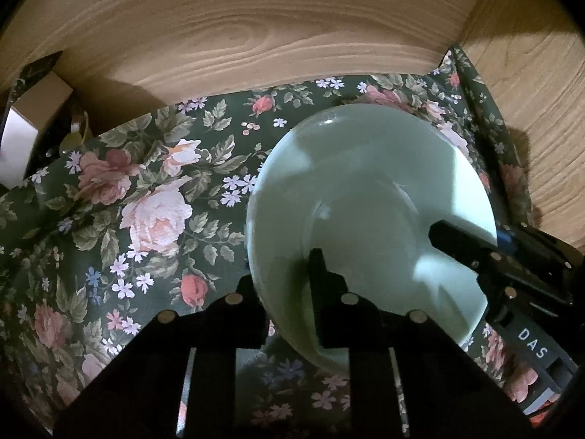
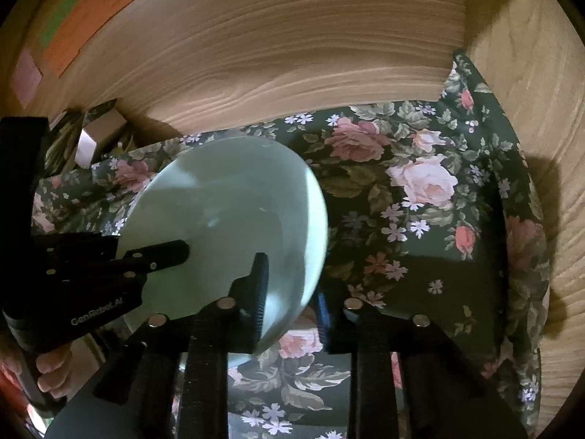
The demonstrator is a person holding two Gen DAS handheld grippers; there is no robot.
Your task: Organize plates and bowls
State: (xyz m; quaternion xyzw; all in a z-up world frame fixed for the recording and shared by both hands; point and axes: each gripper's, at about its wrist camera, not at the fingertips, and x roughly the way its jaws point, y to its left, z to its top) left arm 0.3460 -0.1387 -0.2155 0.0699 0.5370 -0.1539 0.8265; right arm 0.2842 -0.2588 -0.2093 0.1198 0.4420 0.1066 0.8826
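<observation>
Pale-green plate (image 1: pixel 369 197) sits over the floral cloth (image 1: pixel 146 190) toward its right edge, rim pinched by both left gripper (image 1: pixel 289 285) and right gripper (image 2: pixel 292 285); no stack or other dishes visible, placement pending.

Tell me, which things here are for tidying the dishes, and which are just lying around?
For the job:
- pale green plate, gripped at its rim from both sides
- left hand-held gripper
- right hand-held gripper

Just lying around:
- flowery cloth under the plate
- cardboard box in the corner
- coloured paper notes on the wood
</observation>
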